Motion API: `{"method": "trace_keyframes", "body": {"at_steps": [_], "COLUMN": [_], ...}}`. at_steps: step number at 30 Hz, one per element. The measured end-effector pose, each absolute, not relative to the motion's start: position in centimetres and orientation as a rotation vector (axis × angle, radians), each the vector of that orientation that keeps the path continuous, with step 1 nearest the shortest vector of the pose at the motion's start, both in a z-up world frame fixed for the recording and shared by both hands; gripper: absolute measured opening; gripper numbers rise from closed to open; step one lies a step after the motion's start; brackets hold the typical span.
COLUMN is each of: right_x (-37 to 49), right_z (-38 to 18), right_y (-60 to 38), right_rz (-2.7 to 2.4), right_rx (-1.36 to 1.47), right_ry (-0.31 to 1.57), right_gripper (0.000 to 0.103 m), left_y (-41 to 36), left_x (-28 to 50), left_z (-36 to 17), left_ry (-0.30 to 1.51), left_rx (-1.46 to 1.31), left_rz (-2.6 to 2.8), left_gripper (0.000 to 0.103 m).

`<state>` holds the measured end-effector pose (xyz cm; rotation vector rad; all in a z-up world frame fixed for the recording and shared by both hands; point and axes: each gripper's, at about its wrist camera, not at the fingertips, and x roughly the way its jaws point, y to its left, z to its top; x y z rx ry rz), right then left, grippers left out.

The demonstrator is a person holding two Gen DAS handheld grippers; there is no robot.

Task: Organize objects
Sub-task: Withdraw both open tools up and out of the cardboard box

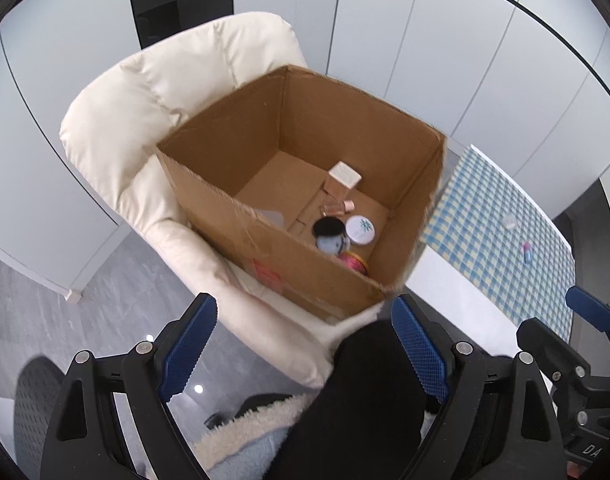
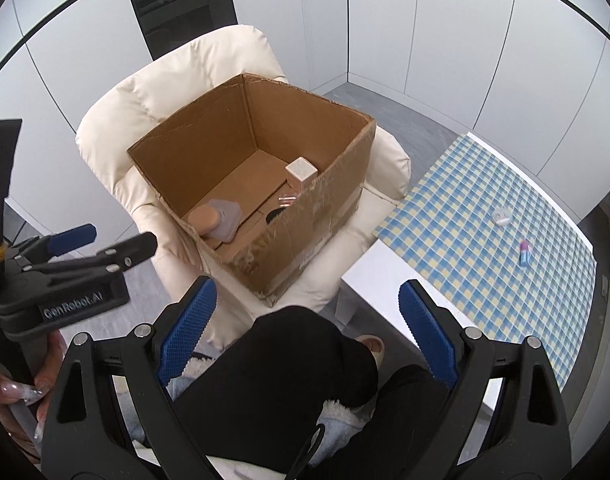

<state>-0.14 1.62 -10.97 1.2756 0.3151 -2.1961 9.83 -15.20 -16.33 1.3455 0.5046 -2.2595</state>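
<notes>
An open cardboard box [image 1: 265, 256] [image 2: 325, 208] sits on a cream armchair [image 1: 145, 92] [image 2: 165, 80]. Inside lie a square-capped bottle [image 1: 343, 178] [image 2: 301, 172], a white round compact [image 1: 361, 230], a black puff [image 1: 328, 227], a pink spool [image 1: 353, 261] and a grey and tan piece [image 2: 217, 220]. On the checked cloth [image 1: 497, 224] [image 2: 485, 232] lie a small white round case [image 1: 508, 222] [image 2: 501, 216] and a pink and blue tube [image 1: 527, 251] [image 2: 524, 254]. My left gripper [image 1: 305, 336] and right gripper [image 2: 307, 312] are both open and empty, held before the box.
The person's black-clad knee [image 1: 365, 380] [image 2: 285, 360] is below both grippers. The left gripper also shows at the left in the right wrist view [image 2: 105, 246]. White wall panels [image 2: 425, 40] stand behind, and grey floor [image 1: 85, 300] lies to the left.
</notes>
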Motion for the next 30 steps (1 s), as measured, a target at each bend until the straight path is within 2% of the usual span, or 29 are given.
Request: {"method": "trace_keyframes", "body": {"at_steps": [13, 30], "right_x": [4.2, 7.9], "right_z": [-11.1, -12.2], "right_y": [4.2, 7.5], "right_rz": [-2.176, -2.208], "right_rx": [1.303, 1.347], "right_ry": [0.279, 0.215], "right_gripper": [0.094, 0.094], "left_y": [-13.8, -11.1], "left_x": [12.3, 13.9], "left_z": [-16.7, -16.6], "left_ry": [0.527, 0.428], "left_rx": [1.363, 1.371], "left_rz": [-2.253, -2.316], "left_gripper": [0.09, 0.09]}}
